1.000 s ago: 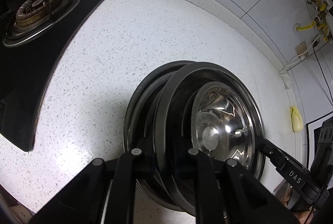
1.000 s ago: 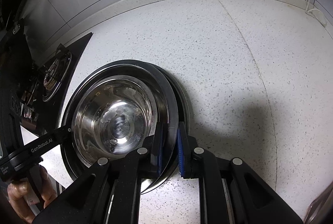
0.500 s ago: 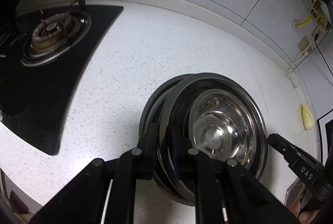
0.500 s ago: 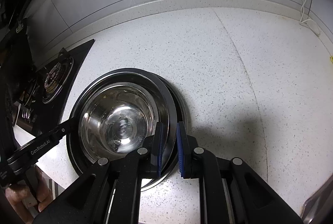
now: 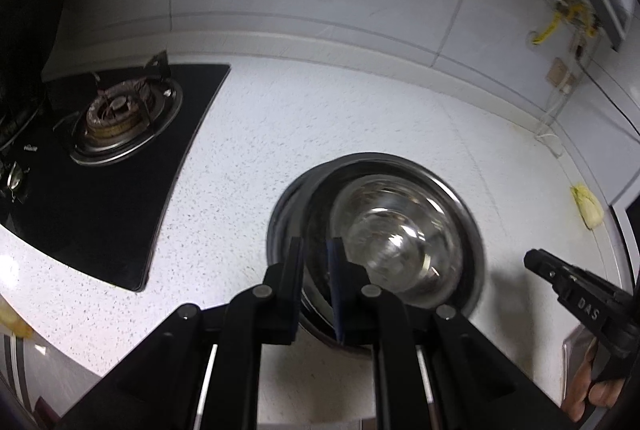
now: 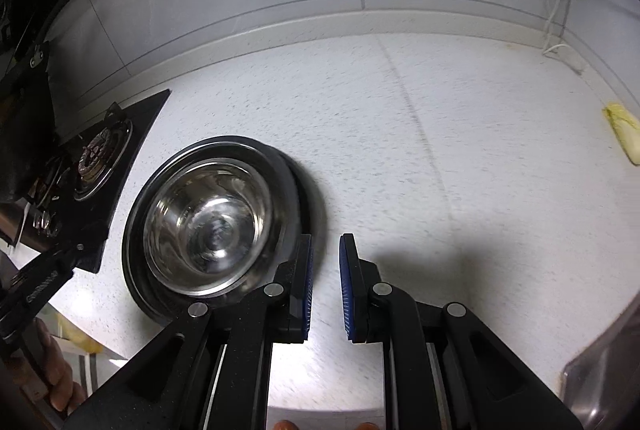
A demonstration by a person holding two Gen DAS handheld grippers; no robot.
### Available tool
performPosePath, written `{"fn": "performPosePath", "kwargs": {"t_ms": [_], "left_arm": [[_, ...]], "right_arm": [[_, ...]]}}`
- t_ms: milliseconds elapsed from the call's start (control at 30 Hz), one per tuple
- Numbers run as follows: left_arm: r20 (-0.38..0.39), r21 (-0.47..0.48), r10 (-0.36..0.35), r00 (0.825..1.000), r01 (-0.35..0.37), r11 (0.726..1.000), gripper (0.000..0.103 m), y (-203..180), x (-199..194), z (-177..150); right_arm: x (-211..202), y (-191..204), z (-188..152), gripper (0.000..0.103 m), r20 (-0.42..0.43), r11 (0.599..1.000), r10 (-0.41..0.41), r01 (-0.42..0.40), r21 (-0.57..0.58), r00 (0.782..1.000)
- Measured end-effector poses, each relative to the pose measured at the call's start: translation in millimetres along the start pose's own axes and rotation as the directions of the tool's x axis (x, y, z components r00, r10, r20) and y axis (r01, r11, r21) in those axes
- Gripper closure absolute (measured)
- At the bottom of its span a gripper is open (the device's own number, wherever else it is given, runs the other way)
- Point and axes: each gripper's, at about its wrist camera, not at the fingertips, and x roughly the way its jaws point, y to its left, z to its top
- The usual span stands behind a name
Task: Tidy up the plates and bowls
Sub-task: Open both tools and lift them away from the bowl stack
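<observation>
Steel bowl nested in stacked dark plates on speckled tabletop, right of stove. Left tool: narrowly parted, straddling near-left plate rim, grip unconfirmed. Right tool: open, empty, just right of stack. Right view alone shows that clear gap; left view alone shows rim between fingers.

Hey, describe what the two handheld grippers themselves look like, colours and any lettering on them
Both are matte black linkage frames with round silver pivot pins. The right gripper has ribbed blue pads and white "DAS" lettering. The left gripper has dark blue pads and white lettering too blurred to read.
</observation>
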Motion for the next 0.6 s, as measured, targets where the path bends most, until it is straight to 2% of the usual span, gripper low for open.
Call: {"fn": "performPosePath", "kwargs": {"t_ms": [100, 233, 400, 600], "left_arm": [[0.035, 0.034, -0.017, 0.999, 0.016, 0.999, 0.091, -10.0, -20.5, -11.9], [0.042, 0.052, -0.041, 0.998, 0.039, 0.998, 0.091, -17.1, -38.4, -26.3], [0.044, 0.083, -0.021, 0.999, 0.017, 0.996, 0.091, -28.0, -59.0, -45.5], [0.049, 0.122, 0.004, 0.999, -0.010, 0.992, 0.091, -43.1, -80.3, -67.7]], "right_arm": [[-13.8, -5.6, -9.6, 0.091, 0.028, 0.999, -0.031, 0.031, -0.011, 0.999], [-28.2, -16.1, -25.9, 0.091, 0.030, 0.999, -0.046, 0.046, 0.003, 0.998], [-43.4, -26.6, -46.8, 0.091, 0.016, 0.999, -0.043, 0.043, 0.023, 0.999], [-72.1, -33.4, -65.2, 0.091, 0.059, 0.998, -0.068, 0.067, 0.020, 0.996]]}}
